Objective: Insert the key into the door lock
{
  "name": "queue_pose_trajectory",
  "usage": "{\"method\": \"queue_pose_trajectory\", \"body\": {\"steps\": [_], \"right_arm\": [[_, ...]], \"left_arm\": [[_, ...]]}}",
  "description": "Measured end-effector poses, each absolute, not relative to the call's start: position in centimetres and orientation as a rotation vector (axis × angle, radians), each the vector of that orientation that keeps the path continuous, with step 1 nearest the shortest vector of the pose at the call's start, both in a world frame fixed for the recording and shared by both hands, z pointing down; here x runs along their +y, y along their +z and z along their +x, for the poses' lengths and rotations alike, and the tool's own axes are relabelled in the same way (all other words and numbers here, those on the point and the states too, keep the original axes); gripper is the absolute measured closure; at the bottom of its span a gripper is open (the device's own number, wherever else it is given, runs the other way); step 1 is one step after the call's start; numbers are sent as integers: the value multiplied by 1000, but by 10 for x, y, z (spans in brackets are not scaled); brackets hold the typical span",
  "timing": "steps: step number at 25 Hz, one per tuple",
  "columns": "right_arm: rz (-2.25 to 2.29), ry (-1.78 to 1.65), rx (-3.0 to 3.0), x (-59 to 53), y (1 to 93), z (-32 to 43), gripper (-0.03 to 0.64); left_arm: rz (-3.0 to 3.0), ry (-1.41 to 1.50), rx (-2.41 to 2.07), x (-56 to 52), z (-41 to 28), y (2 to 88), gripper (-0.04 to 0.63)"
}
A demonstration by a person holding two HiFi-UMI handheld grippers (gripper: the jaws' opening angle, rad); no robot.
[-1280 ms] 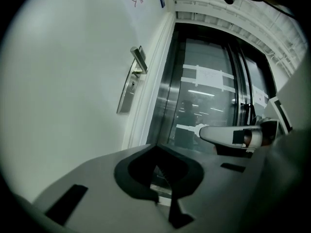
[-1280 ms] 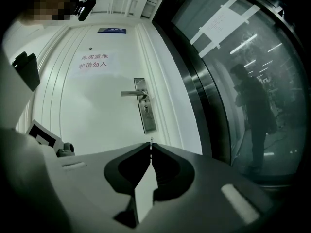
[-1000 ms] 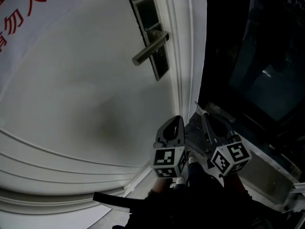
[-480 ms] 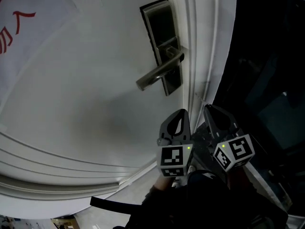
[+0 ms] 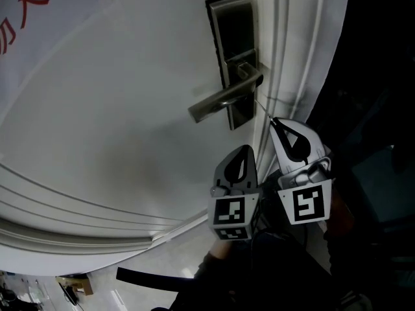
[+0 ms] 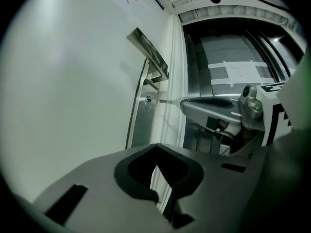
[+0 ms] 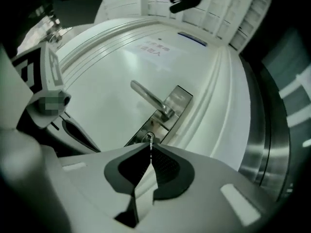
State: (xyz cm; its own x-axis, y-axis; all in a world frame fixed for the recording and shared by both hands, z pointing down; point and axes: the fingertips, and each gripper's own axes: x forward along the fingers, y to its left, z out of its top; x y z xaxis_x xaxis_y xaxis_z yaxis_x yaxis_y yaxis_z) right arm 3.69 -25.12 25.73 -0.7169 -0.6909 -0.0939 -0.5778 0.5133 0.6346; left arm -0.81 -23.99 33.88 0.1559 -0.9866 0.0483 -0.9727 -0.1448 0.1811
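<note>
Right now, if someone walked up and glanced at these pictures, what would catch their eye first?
The steel lever handle on its dark lock plate stands out against the white door, near the door's right edge. Just below it, the right tongs pinch a thin key, its tip aimed at the keyhole but not yet in. The left tongs hang shut and empty alongside.
</note>
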Motion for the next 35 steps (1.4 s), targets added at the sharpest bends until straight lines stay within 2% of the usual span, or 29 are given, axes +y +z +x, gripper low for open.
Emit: {"method": "queue_pose_trajectory", "body": {"steps": [5,10,35], "right_arm": [[991,-1381,-2273,-255,253,23,606],[888,-1577,-2033,-258,256,18,606],[772,-1689,-1818,-268,259,3,606]], "left_arm": [[2271,-111,-1907,-244,-9,335,595],[2315,-97,-1866,-251,-11,327,595],[2417,-174,-1774,-264,-11,311,595]]}}
